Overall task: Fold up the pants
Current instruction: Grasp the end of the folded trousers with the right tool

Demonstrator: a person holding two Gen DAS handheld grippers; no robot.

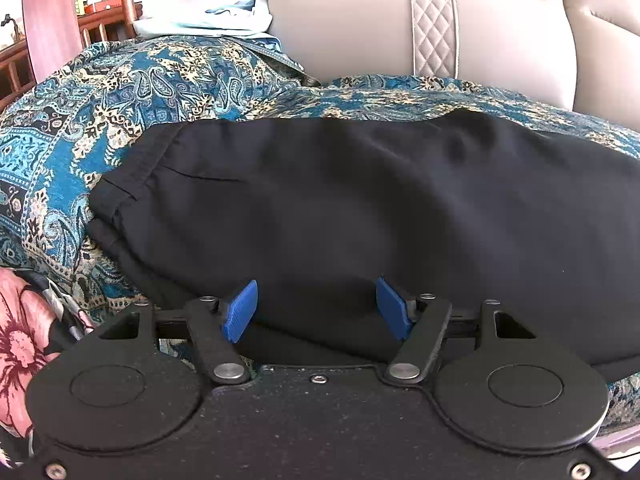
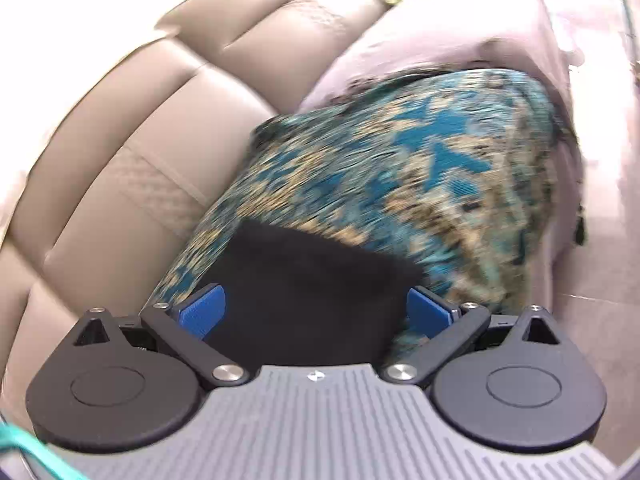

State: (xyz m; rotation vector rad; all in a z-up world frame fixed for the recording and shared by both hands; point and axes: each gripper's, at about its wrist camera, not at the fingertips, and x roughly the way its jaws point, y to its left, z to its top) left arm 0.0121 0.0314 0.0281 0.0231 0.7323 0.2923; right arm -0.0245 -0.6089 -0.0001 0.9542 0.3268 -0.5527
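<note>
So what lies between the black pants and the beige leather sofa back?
In the left wrist view, only the teal paisley throw separates the black pants from the sofa back.

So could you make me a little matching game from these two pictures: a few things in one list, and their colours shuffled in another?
Things:
1. pants
2. sofa back
3. patterned throw
4. pads of the left tool

Colours:
A. blue
B. beige
C. black
D. teal and cream

Pairs: 1-C, 2-B, 3-D, 4-A
</note>
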